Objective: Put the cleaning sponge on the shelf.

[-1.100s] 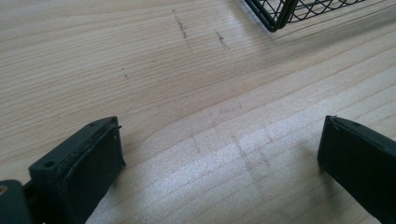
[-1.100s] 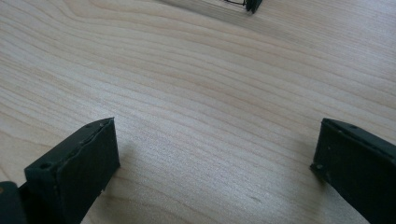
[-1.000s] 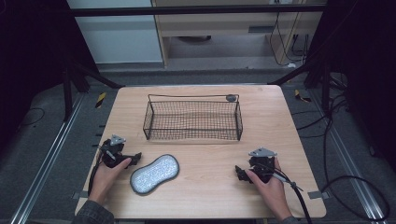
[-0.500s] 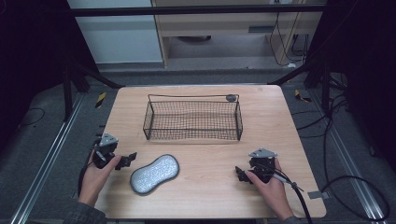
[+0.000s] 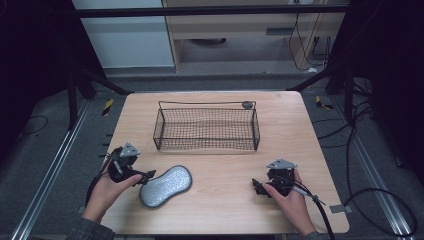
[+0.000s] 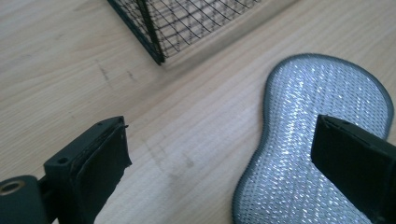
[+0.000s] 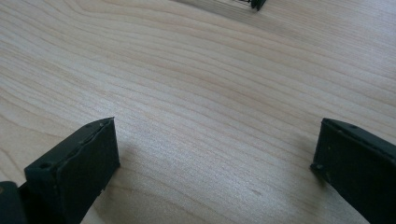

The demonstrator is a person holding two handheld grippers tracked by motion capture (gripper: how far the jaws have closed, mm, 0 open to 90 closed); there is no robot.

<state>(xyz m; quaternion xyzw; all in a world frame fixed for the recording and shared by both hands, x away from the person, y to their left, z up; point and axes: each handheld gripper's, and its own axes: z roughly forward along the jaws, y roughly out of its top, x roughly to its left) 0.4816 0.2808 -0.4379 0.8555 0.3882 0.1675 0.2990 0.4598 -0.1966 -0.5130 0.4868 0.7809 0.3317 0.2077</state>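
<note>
A silver-grey, peanut-shaped scouring pad [image 5: 166, 185] lies flat on the wooden table [image 5: 215, 210], in front of a black wire basket [image 5: 206, 127]. My left gripper [image 5: 146, 176] is at the pad's left end, low over the table. In the left gripper view the left gripper [image 6: 219, 144] is open, and its right jaw hangs over the pad [image 6: 308, 140] while its left jaw is over bare wood. My right gripper [image 5: 257, 186] rests at the front right. It is open, and between the jaws of the right gripper [image 7: 215, 144] there is only table.
The basket looks empty, and a small dark round thing [image 5: 247, 105] sits at its far right corner. A corner of the basket [image 6: 159, 28] shows in the left gripper view. Cables trail from both grippers off the table's front edge.
My left gripper drew back a little to the left, then came in again to the pad's left end. The pad, the basket and the right gripper stayed put.
</note>
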